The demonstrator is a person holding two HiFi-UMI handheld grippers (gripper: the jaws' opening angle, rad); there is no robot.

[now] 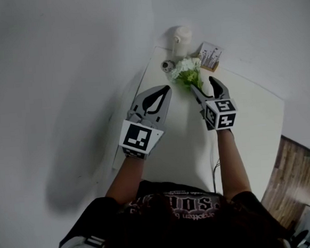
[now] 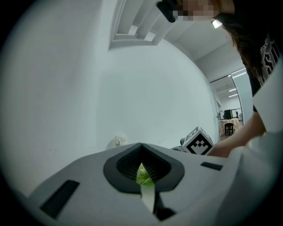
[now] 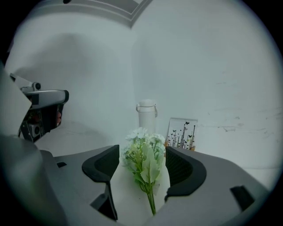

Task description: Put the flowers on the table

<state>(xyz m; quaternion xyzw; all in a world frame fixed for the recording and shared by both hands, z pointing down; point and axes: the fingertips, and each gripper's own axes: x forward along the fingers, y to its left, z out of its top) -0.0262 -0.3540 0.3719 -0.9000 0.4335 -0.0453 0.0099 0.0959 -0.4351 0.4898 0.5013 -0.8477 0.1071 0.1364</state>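
Note:
A small bunch of white flowers with green leaves [image 1: 187,70] lies on the white table [image 1: 254,131] near its far corner. In the right gripper view the flowers [image 3: 146,161] lie between the jaws with their stems toward the camera, and neither pad touches them. My right gripper [image 1: 203,85] [image 3: 142,154] is open wide, just behind the bunch. To its left, my left gripper [image 1: 165,89] [image 2: 141,146] hangs over the table's left edge, shut with nothing in it. A sliver of green leaf [image 2: 142,175] shows behind its closed tips.
A white jar [image 1: 182,37] [image 3: 147,115] stands at the table's far corner against the wall. A printed card [image 1: 210,56] [image 3: 181,132] leans to its right, and a small dark round object [image 1: 167,66] sits to its left. Wooden floor [image 1: 303,176] shows at the right.

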